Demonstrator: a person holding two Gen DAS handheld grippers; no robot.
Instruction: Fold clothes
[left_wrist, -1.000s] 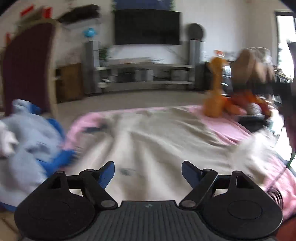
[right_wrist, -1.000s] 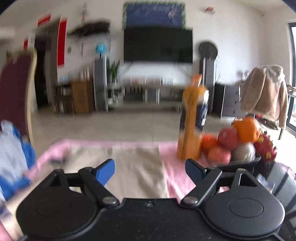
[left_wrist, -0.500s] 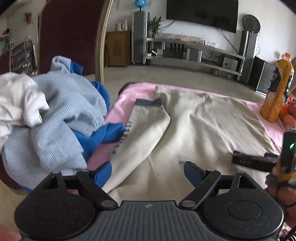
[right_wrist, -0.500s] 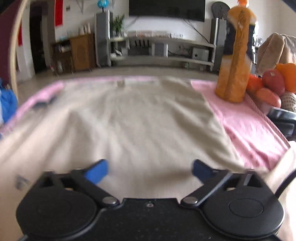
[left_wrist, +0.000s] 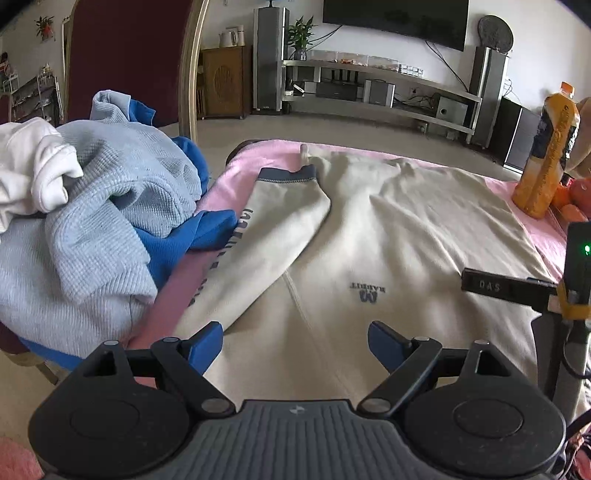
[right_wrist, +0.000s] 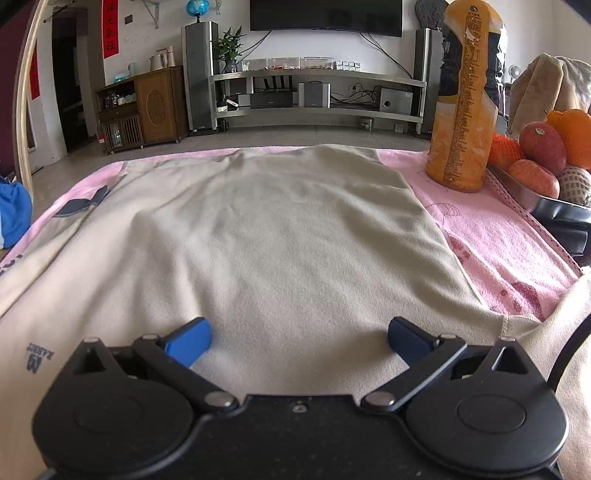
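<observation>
A cream sweatshirt (left_wrist: 399, 236) (right_wrist: 280, 236) lies spread flat on a pink towel (left_wrist: 243, 166) (right_wrist: 498, 236), a small printed logo near its chest. One sleeve with a dark blue cuff (left_wrist: 288, 175) is folded across the body on the left. My left gripper (left_wrist: 295, 341) hovers open over the near left part of the sweatshirt, nothing between its blue fingertips. My right gripper (right_wrist: 299, 338) stands wide open low over the near right part, its jaws empty. The right gripper's body (left_wrist: 576, 266) shows at the right edge of the left wrist view.
A heap of light blue, royal blue and white clothes (left_wrist: 92, 206) sits on a chair to the left. An orange juice bottle (right_wrist: 465, 99) (left_wrist: 546, 155) and a bowl of fruit (right_wrist: 543, 151) stand at the towel's right edge. Beyond are a TV stand and speakers.
Both grippers have dropped from facing the room to low over the sweatshirt. The right gripper's jaws have widened. The left view has swung left, bringing the clothes heap closer.
</observation>
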